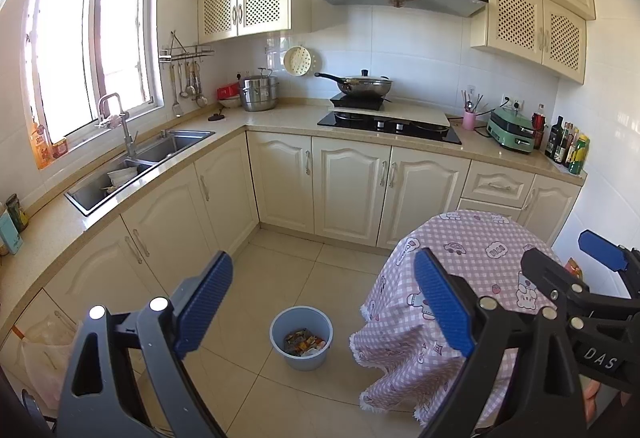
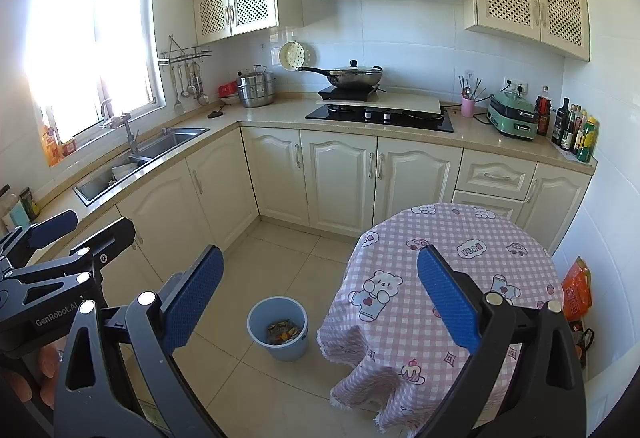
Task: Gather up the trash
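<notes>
Both tongs, left tongs [image 1: 324, 302] and right tongs [image 2: 320, 298], hang spread wide, empty. The blue trash bin [image 2: 277, 328] sits on the floor around 6 o'clock between them, wrappers inside, roughly equally near to both.

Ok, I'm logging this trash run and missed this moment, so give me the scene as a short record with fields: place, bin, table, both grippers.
place: kitchen, tiled floor, cream cabinets
bin: blue bucket upright on the floor, left of the table, wrappers in its bottom
table: round, under a pink checked cloth, top bare
left gripper: open, holds nothing
right gripper: open, holds nothing
beside table: orange bag by the wall
</notes>
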`<state>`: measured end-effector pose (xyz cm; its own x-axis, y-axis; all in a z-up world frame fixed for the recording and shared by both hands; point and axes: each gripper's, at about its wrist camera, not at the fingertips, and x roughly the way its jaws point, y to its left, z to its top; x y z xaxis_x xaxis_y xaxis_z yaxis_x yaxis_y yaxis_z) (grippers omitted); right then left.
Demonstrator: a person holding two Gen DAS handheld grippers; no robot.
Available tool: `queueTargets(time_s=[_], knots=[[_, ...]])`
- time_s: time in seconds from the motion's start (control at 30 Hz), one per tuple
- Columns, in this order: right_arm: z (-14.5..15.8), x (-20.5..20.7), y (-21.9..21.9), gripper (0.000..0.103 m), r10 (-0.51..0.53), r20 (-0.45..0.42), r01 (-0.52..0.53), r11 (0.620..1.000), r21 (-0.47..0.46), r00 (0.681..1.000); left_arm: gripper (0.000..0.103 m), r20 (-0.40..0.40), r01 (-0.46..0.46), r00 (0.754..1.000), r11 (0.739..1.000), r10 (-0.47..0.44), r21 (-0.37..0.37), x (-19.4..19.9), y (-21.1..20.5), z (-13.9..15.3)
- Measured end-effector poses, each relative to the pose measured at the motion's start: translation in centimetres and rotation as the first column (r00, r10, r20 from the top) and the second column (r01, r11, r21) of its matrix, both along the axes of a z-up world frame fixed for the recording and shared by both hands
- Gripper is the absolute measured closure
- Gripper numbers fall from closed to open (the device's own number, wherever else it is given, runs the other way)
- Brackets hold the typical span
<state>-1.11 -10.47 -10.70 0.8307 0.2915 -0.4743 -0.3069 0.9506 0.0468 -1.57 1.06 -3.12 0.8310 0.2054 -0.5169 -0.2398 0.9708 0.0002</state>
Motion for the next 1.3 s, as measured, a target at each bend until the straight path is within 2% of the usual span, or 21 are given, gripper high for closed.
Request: queueTargets(time_s=[0.77,1.3], knots=[[-0.8,1.8,2.8,0.009,-0.025,-0.023,0.025,1.0,0.0,0.999,0.013,-0.029,0.01,1.0,1.0,-0.011,-0.005,1.8,2.3,-1.3],[-1.3,5.1,2.6,0.009,0.007,-0.056,-0.007,1.0,-0.002,0.998,0.013,-0.063,-0.019,0.998,1.0,0.019,-0.01,4.9,2.5,-2.3]])
